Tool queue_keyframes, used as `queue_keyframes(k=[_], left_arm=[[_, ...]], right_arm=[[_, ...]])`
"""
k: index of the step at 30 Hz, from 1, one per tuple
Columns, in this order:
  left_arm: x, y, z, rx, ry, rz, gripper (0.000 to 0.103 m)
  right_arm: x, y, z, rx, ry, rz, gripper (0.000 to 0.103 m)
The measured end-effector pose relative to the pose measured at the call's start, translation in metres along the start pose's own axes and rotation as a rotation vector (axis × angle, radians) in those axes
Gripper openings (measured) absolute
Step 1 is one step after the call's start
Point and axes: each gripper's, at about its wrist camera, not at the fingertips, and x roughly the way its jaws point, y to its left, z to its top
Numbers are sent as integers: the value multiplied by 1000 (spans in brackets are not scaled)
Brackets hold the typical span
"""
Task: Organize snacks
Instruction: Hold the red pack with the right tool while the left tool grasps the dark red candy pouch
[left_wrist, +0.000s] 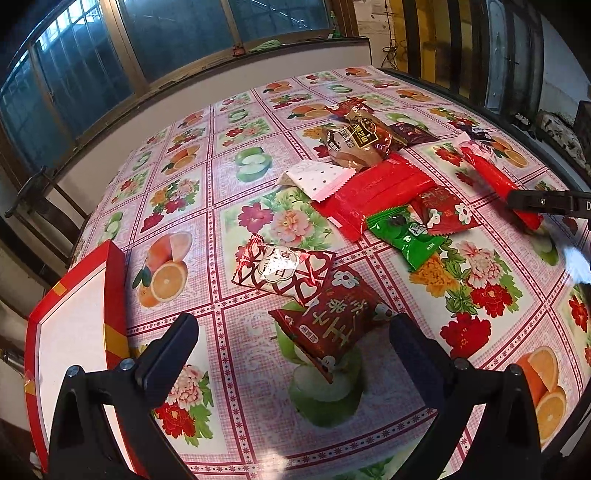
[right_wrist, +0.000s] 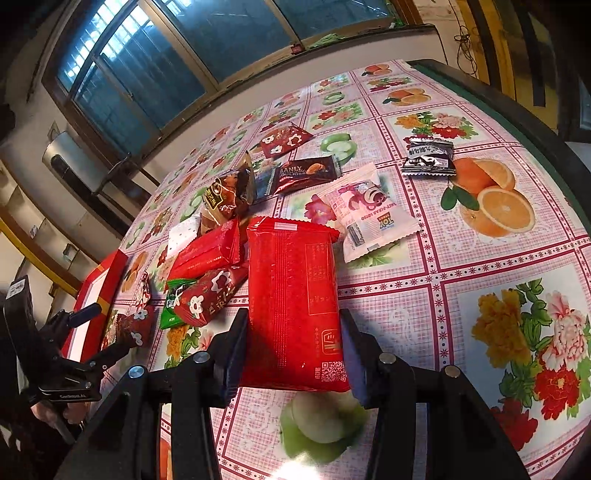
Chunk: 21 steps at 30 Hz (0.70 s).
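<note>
Several snack packets lie on a fruit-and-flower tablecloth (left_wrist: 207, 206). My right gripper (right_wrist: 293, 326) is shut on a long red packet (right_wrist: 291, 295), its pads pressing both long sides. From the left wrist view the same packet (left_wrist: 491, 177) shows at the far right in that gripper (left_wrist: 532, 203). My left gripper (left_wrist: 293, 325) stands open just above the cloth. A dark red packet with white flowers (left_wrist: 332, 314) lies between its fingers, untouched. The left gripper (right_wrist: 107, 328) also shows at the left of the right wrist view.
A red box with a white inside (left_wrist: 74, 332) sits at the table's left edge. A heart-patterned packet (left_wrist: 284, 273), a green packet (left_wrist: 406, 236) and a wide red packet (left_wrist: 373, 195) lie mid-table. A pink packet (right_wrist: 369, 210) and a black one (right_wrist: 428, 157) lie further right.
</note>
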Motion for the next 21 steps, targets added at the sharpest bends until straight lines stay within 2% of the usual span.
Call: queue_keyframes(k=[6, 10, 12, 13, 14, 16, 21], left_arm=[[5, -14, 0, 43, 10, -27, 101], [9, -20, 0, 43, 30, -63, 80], [11, -22, 1, 31, 33, -80, 76], [11, -24, 1, 30, 34, -84, 69], [13, -25, 0, 27, 41, -94, 57], [13, -23, -1, -7, 42, -145, 46], [15, -24, 1, -44, 51, -163, 43]], right_arm=[[0, -1, -2, 6, 2, 25, 50], [0, -2, -2, 6, 2, 27, 50], [0, -2, -2, 7, 2, 28, 50], [-1, -2, -2, 7, 2, 29, 50], [0, -1, -2, 7, 2, 28, 50], [0, -2, -2, 8, 2, 29, 50], [-1, -3, -2, 7, 3, 28, 50]])
